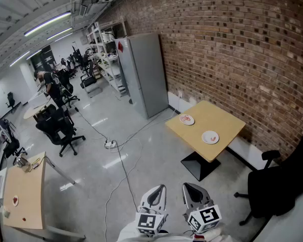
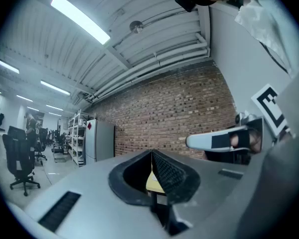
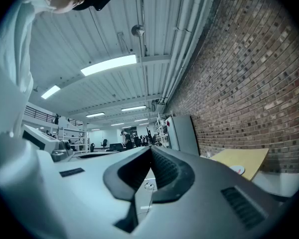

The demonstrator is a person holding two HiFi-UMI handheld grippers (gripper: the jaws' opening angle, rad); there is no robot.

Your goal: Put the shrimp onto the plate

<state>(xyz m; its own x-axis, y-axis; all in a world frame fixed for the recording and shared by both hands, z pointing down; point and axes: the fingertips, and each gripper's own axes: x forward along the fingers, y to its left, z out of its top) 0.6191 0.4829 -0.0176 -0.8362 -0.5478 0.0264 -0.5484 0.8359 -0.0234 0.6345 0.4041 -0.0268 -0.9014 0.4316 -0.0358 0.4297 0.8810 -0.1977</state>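
A square yellow table (image 1: pixel 219 117) stands by the brick wall, far ahead of me. On it are two white plates, the far plate (image 1: pixel 186 119) and the near plate (image 1: pixel 210 137). Each carries a small reddish piece, too small to tell apart. My left gripper (image 1: pixel 158 191) (image 2: pixel 152 154) and right gripper (image 1: pixel 192 189) (image 3: pixel 150 151) are held close to my body, side by side above the floor. Both are shut with nothing between their pads. The right gripper view catches the table (image 3: pixel 249 157) and a plate (image 3: pixel 237 170) at its right.
A grey metal cabinet (image 1: pixel 143 74) stands against the brick wall left of the table. A black chair (image 1: pixel 278 185) sits to the right. A cable and power strip (image 1: pixel 110 144) lie on the floor. Another wooden table (image 1: pixel 25 195) is at far left, with office chairs (image 1: pixel 60 130) behind it.
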